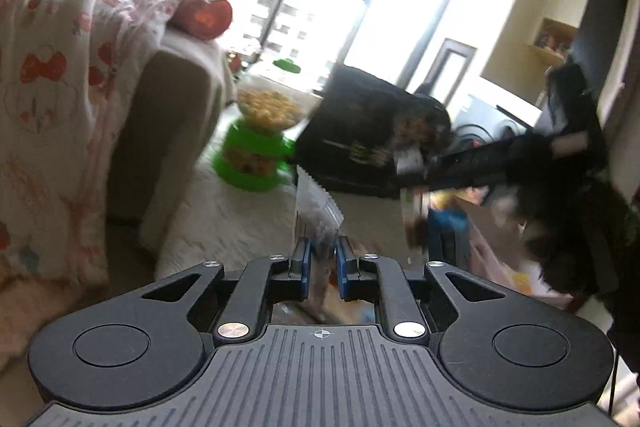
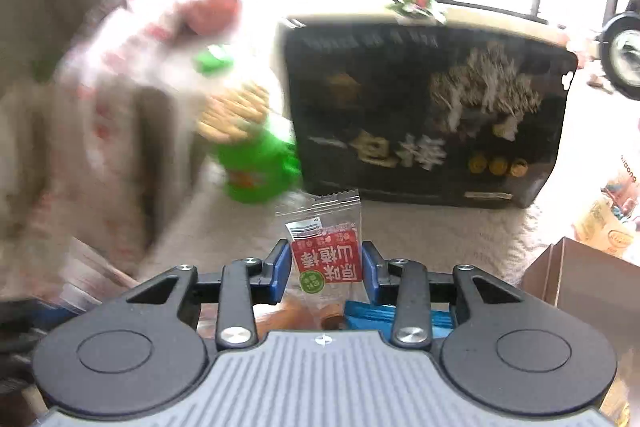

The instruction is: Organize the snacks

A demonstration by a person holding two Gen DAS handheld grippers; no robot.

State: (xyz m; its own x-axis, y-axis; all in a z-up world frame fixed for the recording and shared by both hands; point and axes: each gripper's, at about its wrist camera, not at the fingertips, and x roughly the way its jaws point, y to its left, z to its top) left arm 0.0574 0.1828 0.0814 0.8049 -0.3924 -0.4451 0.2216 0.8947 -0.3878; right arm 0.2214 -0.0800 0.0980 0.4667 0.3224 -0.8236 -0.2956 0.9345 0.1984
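Right gripper (image 2: 325,261) grips a red-labelled snack packet (image 2: 326,247), long axis toward 12 o'clock, left gripper (image 1: 320,259) pinches a clear packet (image 1: 316,215) likewise upright, with the cardboard box (image 2: 580,279) at 3 o'clock nearer the right hand.

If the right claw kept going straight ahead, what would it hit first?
Probably the black snack box standing on the pale rug, directly past the red snack packet the right claw holds; depth is uncertain.

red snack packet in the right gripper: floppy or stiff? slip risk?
The red snack packet is thin clear film, so probably light and floppy. The right gripper pinches its side edges; glossy wrap may slip or buckle.
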